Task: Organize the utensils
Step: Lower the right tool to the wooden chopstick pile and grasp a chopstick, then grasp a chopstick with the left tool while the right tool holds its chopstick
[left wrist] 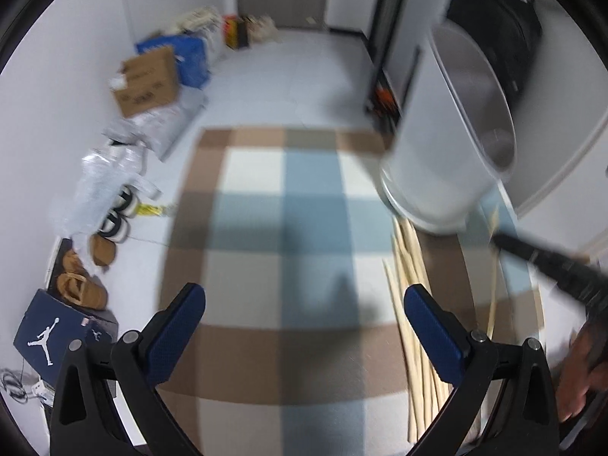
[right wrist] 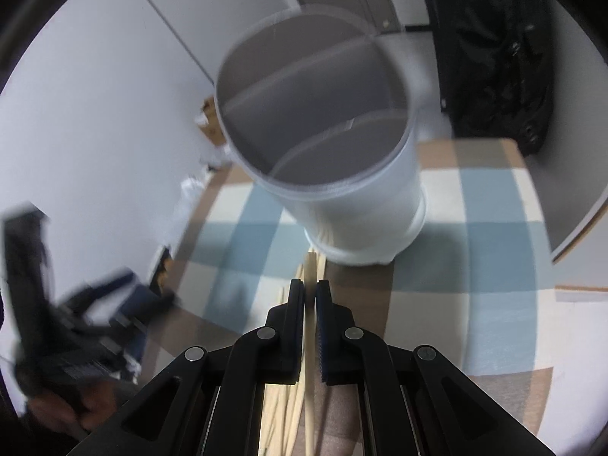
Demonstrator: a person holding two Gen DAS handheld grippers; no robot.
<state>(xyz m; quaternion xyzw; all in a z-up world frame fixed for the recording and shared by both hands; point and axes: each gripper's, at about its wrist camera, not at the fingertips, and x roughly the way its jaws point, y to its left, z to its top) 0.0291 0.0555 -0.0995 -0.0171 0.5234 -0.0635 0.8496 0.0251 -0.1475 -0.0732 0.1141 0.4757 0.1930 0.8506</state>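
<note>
Gripping one wooden chopstick [right wrist: 311, 285] between clenched blue pads: right hand-held gripper [right wrist: 311, 292], angled down toward checked mat [right wrist: 494, 250]. Standing at twelve o'clock just beyond its tips: white divided utensil holder [right wrist: 342, 190], upright, compartments bare. Lying on mat at six o'clock of holder: loose bundle of chopsticks [left wrist: 414, 323]. Hovering over mat, released, jaws wide, nothing between: left hand-held gripper [left wrist: 304, 319], bundle at its three o'clock, beside right pad.
</note>
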